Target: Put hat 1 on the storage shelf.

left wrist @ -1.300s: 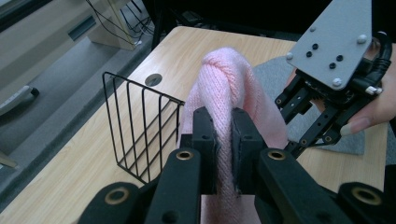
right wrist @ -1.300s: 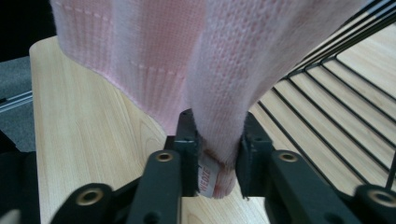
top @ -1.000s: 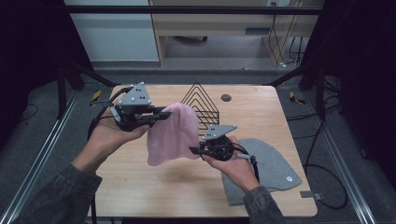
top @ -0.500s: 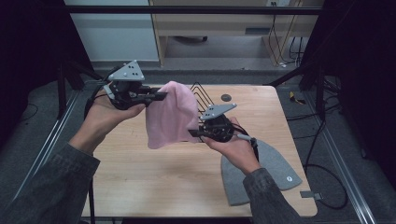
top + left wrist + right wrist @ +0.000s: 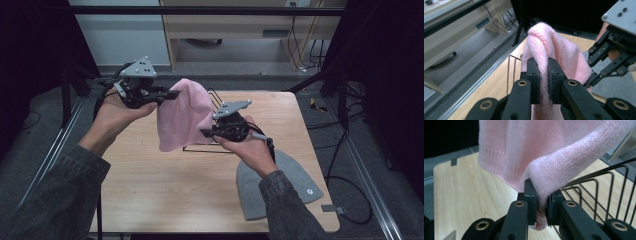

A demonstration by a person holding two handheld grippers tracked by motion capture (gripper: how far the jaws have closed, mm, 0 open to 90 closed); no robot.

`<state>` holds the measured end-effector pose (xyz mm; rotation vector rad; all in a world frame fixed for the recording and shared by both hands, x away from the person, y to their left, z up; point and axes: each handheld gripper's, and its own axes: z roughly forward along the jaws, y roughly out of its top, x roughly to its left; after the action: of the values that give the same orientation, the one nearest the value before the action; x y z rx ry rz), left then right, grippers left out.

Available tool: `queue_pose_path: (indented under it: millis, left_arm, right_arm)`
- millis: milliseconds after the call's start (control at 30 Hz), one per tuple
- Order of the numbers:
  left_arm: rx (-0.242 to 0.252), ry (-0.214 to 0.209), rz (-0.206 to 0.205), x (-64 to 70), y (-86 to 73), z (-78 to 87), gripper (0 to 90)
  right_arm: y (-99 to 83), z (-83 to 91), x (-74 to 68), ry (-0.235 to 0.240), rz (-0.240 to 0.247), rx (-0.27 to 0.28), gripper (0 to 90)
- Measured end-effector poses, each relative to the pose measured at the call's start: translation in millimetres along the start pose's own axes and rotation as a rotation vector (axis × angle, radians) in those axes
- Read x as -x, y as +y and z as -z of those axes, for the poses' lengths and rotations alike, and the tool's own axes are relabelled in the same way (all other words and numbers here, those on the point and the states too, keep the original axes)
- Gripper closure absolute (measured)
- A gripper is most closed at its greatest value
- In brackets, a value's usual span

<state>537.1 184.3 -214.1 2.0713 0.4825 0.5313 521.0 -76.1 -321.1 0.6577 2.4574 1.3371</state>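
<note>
High view shows the pink hat (image 5: 181,117) held in the air above the far half of the bench (image 5: 165,185), stretched between the two claws and hanging down from them in a loose drape. It is a knitted beanie, so I judge it light, soft and floppy, not fragile and not slippery; the knit will stretch and sag wherever it is not held, and a thin pinch of fabric could creep out under a pull. The left claw (image 5: 172,94) is clamped on the upper fold, and the left gripper view shows a thick bunched ridge of knit (image 5: 544,75) squeezed between its jaws. The right claw (image 5: 206,133) is closed on a lower edge, where the right gripper view has a folded bit of fabric (image 5: 541,202) nipped between the jaws with a small tail poking out below. Best holds look to be the ribbed hem or a doubled fold, taken deep. Just behind and under the hat stands a black wire rack (image 5: 216,102), whose prongs could snag the yarn. A grey hat (image 5: 280,185) lies flat at the near right of the bench, partly under the right forearm.
</note>
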Motion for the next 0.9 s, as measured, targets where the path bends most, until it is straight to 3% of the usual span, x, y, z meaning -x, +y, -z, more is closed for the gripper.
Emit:
queue_pose_path:
  millis: [300, 633, 900]
  left_arm:
    - [0.013, 0.016, 0.036, -12.7, 13.0, -14.9, 82.1]
    - [0.022, 0.016, 0.004, -26.2, 39.0, -23.9, 82.0]
    - [0.025, 0.018, 0.011, -45.2, 41.4, -37.4, 82.0]
  right_arm:
    - [13.3, 9.0, 18.4, -0.026, -0.042, 0.03, 81.1]
    - [21.8, 14.0, 47.5, -0.049, -0.087, 0.08, 81.0]
    - [25.8, 8.8, 66.7, -0.102, -0.1, 0.094, 80.9]
